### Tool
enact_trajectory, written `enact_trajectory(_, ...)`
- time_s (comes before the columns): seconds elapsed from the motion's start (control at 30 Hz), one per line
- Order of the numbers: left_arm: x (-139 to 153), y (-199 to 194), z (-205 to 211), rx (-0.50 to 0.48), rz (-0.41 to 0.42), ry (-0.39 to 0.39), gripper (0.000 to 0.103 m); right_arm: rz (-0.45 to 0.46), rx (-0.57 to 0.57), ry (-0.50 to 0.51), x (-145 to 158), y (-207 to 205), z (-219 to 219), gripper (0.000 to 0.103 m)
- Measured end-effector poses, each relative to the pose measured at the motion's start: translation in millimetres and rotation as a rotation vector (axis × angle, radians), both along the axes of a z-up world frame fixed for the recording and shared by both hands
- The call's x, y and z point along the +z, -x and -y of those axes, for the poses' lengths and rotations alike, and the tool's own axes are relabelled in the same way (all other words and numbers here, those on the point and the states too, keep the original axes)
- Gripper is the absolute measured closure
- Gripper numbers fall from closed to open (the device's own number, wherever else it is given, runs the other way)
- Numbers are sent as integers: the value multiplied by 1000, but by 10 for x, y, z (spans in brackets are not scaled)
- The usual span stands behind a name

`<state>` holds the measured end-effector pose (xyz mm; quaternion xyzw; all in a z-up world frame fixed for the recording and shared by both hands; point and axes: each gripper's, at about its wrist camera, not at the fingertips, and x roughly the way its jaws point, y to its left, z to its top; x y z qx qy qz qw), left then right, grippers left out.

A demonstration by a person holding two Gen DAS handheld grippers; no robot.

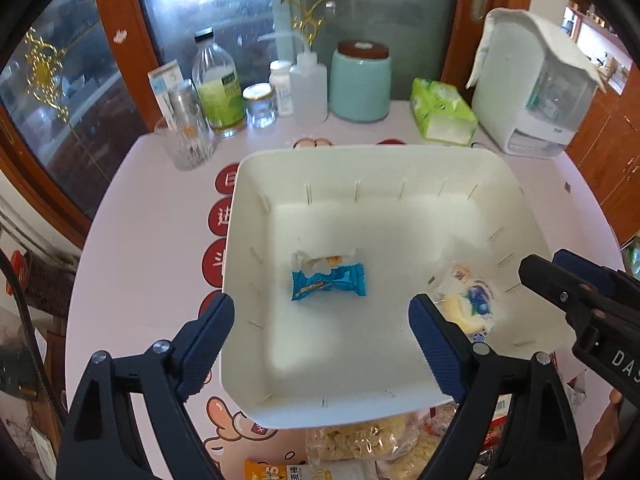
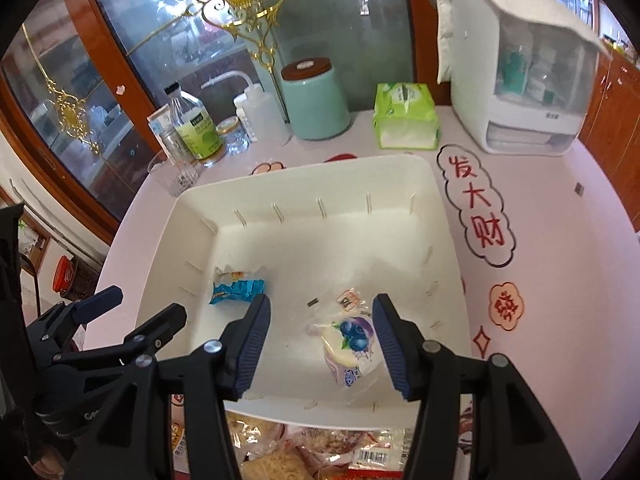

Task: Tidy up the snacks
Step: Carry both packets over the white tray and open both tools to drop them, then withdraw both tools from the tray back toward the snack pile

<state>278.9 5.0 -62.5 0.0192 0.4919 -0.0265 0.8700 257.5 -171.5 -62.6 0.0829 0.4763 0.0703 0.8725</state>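
A white plastic bin (image 1: 360,160) (image 2: 320,172) stands on the pink table. Inside it lie a blue wrapped snack (image 1: 328,283) (image 2: 236,290), a small white and orange wrapper (image 1: 326,260) just behind it, and a clear blueberry cake packet (image 1: 470,300) (image 2: 352,340). My left gripper (image 1: 322,312) (image 2: 136,312) hangs open over the bin's near left side with nothing between its fingers. My right gripper (image 2: 320,314) (image 1: 560,280) stands open over the blueberry packet, which rests on the bin floor between the fingers, close to the right one.
A heap of bagged snacks (image 1: 360,444) (image 2: 320,452) lies at the bin's near edge. Behind the bin stand a glass tumbler (image 1: 186,144), a bottle (image 1: 220,84), a teal canister (image 1: 360,80), a green tissue pack (image 1: 442,112) and a towel-draped white storage box (image 1: 528,88).
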Motion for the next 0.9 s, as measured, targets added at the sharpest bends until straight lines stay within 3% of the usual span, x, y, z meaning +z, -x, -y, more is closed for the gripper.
enact_trajectory(0.23, 318, 246, 1, 11, 98, 4, 15, 91, -6, 19, 241, 262, 4, 49)
enact_trajectory(0.67, 847, 764, -212, 29, 161, 74, 15, 213, -14, 36, 758, 872, -61, 49)
enact_trajectory(0.9, 982, 1131, -361, 24, 174, 85, 15, 238, -14, 40, 967, 1262, -136, 49)
